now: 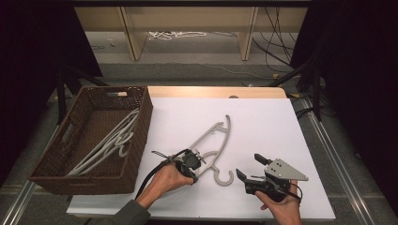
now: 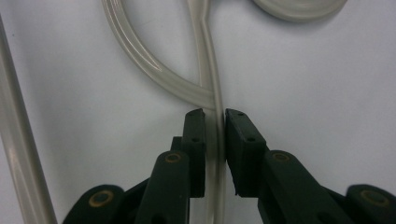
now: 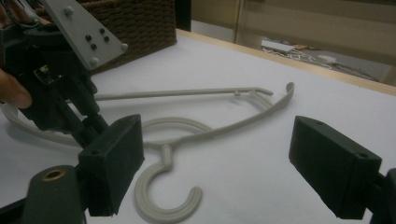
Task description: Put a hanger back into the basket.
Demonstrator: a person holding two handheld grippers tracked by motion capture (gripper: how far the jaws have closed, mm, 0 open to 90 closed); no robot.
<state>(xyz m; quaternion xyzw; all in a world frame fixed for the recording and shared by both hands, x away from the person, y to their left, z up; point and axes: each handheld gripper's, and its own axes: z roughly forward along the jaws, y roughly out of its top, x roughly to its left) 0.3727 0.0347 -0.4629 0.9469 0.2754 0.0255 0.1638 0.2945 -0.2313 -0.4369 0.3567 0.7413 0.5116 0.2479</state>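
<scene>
A pale grey plastic hanger (image 1: 220, 136) lies flat on the white table top, hook toward the front. My left gripper (image 1: 196, 164) is at its neck, shut on one thin bar of the hanger (image 2: 205, 60); in the left gripper view (image 2: 215, 116) both pads press the bar just below where a curved strut joins it. My right gripper (image 1: 250, 166) rests near the front edge, right of the hook, jaws wide open with nothing between them. In the right gripper view (image 3: 222, 158) the hanger (image 3: 187, 135) lies ahead and the left gripper (image 3: 86, 126) is at the left.
A brown wicker basket (image 1: 141, 136) stands at the table's left side with several pale hangers (image 1: 112, 140) lying in it. The white table top (image 1: 263, 122) has a wooden strip along its far edge. Cables lie on the floor beyond.
</scene>
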